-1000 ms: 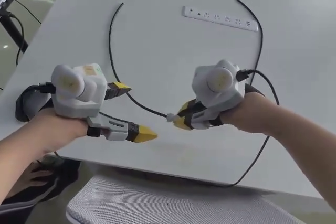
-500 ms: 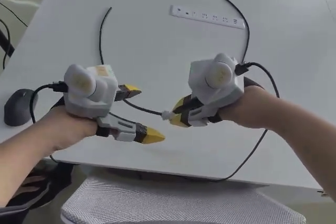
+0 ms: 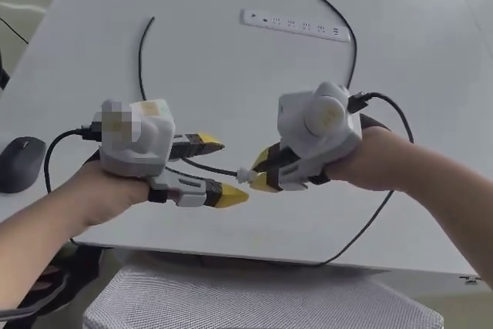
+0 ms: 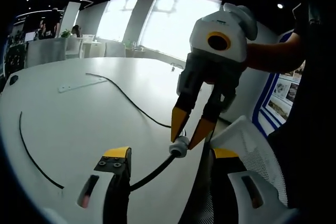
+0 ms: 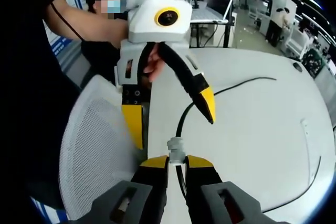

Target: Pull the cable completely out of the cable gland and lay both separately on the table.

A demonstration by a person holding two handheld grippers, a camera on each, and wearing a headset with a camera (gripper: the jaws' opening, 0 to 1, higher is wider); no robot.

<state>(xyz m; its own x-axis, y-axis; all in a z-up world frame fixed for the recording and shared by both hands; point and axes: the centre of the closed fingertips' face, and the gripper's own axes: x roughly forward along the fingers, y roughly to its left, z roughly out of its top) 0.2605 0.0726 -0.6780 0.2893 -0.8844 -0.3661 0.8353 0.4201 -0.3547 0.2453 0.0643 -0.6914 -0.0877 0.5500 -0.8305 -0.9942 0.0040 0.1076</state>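
Head view, white gland, seemingly on cable

Cable partly behind the left hand-held gripper

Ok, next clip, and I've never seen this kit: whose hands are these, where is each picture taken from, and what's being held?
There is no robot here: a person holds a two-jaw gripper in each hand. The head view comes from a headset camera looking down at the white table. Each round picture comes from a camera riding on one gripper, looking along its yellow-tipped jaws. On the table lie a power strip, a mouse and a long black cable. The right gripper is shut on a small white cable gland at the cable's end. The left gripper is open, with its jaws either side of the cable beside the gland.
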